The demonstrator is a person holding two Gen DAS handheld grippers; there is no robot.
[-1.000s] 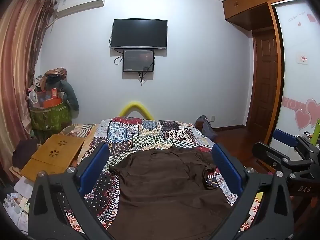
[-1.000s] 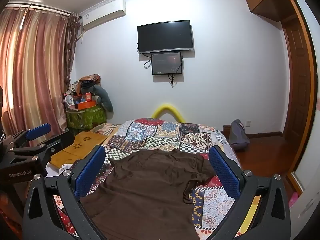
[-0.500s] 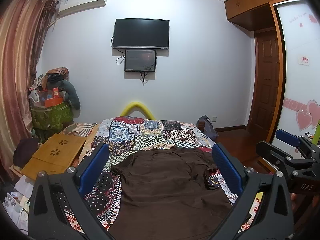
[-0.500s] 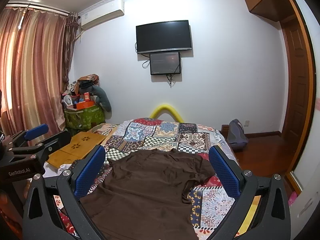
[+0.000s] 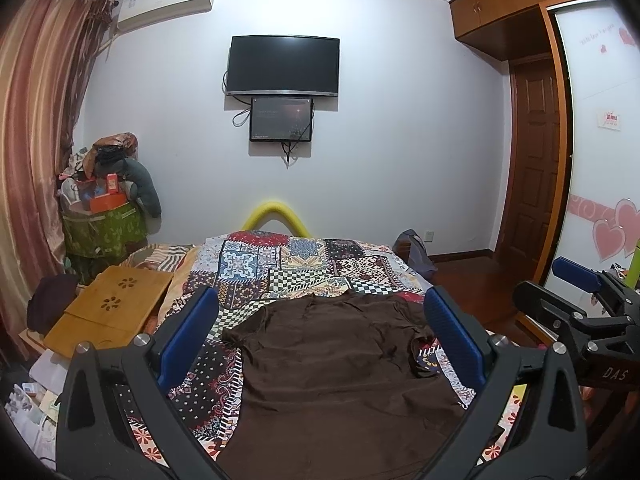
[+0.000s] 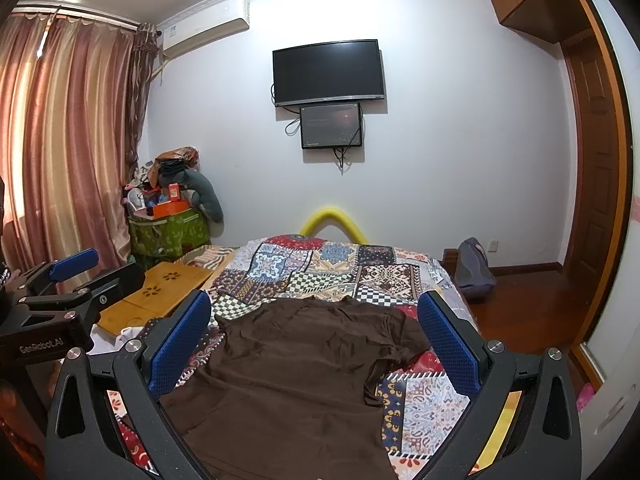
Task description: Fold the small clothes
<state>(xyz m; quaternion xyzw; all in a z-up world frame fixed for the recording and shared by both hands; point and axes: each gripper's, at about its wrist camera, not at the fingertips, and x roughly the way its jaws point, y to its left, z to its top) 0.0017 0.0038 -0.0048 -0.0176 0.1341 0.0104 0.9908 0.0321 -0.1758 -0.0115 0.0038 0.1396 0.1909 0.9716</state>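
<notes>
A dark brown short-sleeved shirt (image 5: 340, 364) lies spread flat on the patchwork bedspread (image 5: 288, 268), collar toward the far wall; it also shows in the right wrist view (image 6: 292, 368). Its right sleeve (image 6: 394, 354) is crumpled. My left gripper (image 5: 320, 340) is open and empty, held above the near part of the shirt. My right gripper (image 6: 314, 344) is open and empty, likewise above the shirt. Each gripper shows at the edge of the other's view, the right one (image 5: 580, 308) and the left one (image 6: 60, 292).
A wooden lap desk (image 5: 108, 312) lies at the bed's left side. A green bin piled with things (image 5: 104, 216) stands by the curtain. A bag (image 6: 474, 268) sits on the wooden floor right of the bed. A TV (image 5: 284, 66) hangs on the far wall.
Both grippers have shifted slightly; the views have drifted a little. The shirt has not moved and both grippers stay open.
</notes>
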